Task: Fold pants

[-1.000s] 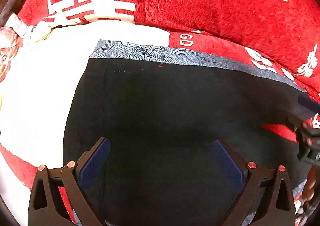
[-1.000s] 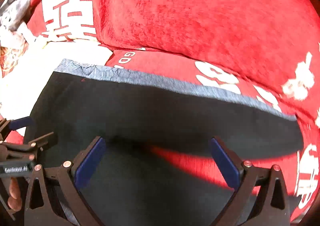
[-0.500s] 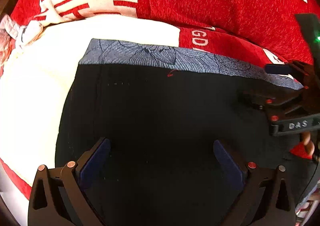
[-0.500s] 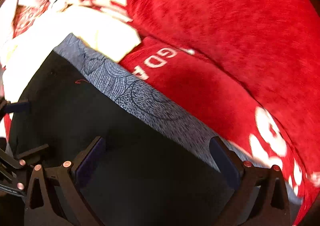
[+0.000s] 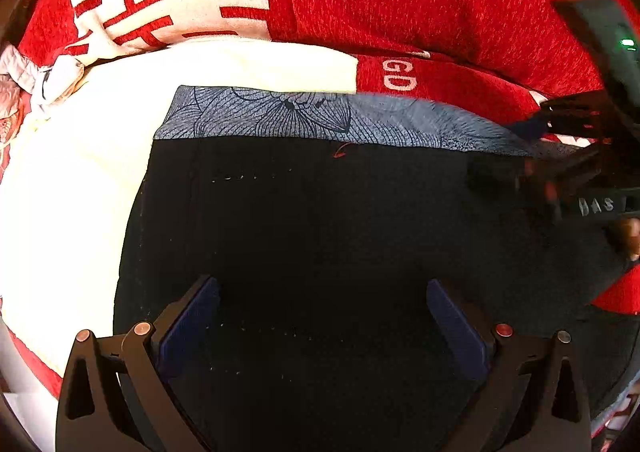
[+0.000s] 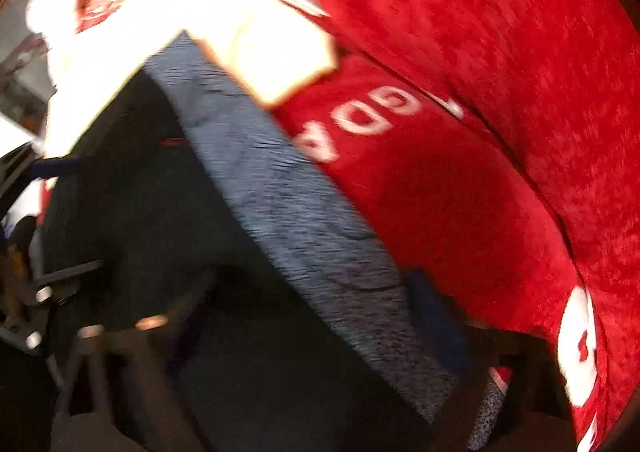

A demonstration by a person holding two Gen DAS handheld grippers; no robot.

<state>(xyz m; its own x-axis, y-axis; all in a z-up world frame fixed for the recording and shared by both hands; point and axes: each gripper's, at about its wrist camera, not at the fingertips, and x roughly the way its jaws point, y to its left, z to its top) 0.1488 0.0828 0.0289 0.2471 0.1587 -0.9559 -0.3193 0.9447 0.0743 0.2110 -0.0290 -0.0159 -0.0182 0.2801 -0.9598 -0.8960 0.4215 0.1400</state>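
Observation:
Black pants point(image 5: 320, 220) with a blue-grey patterned waistband point(image 5: 304, 118) lie flat on a red and white blanket. My left gripper point(image 5: 322, 326) is open, its blue pads spread wide just above the black cloth. My right gripper point(image 6: 304, 316) shows blurred in its own view, with its fingers spread over the waistband point(image 6: 304, 220) near the pants' right end. It also shows in the left wrist view point(image 5: 568, 156) at the right end of the waistband. Neither gripper holds cloth.
A red blanket with white characters point(image 5: 420, 4) rises behind the pants. A white blanket patch point(image 5: 80, 180) lies to the left. Crumpled pale cloth point(image 5: 36, 80) sits at the far left. The hand on the right gripper point(image 5: 628, 236) shows at the right edge.
The right gripper has swung left and forward to the waistband's right end, its view tilting and blurring. The left gripper has edged closer to the pants and stayed open.

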